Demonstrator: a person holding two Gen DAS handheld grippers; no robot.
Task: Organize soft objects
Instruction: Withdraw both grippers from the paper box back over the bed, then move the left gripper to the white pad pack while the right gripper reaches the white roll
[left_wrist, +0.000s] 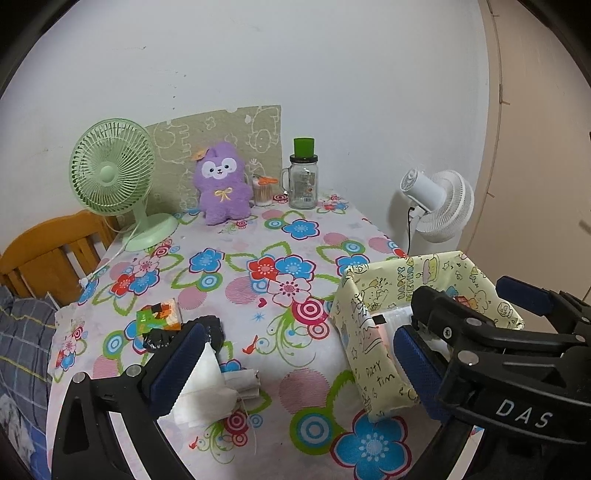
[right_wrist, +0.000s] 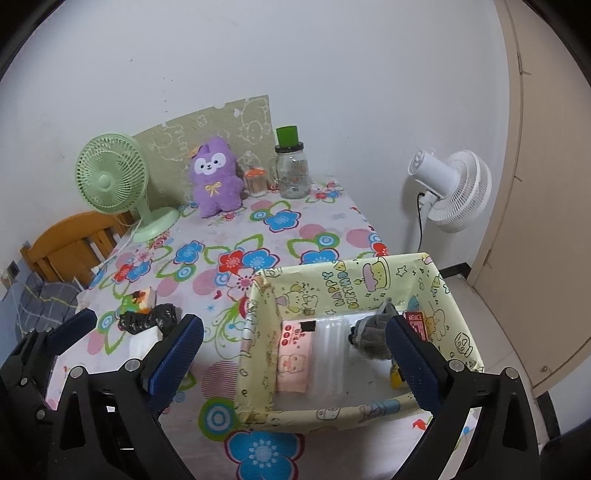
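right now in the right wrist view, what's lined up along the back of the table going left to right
green desk fan → purple plush toy → small jar with an orange lid → glass mug jar with a green cap. Beyond the table edge, further right, a white fan stands on the floor.

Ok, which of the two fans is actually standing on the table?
The mint-green desk fan, on the flowered tablecloth beside the purple plush toy. The white fan stands beyond the table's right edge.

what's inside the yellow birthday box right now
Inside the yellow box: a pink printed packet, a clear plastic pack, a grey cloth item, something red. The right gripper's finger hides that corner's floor.
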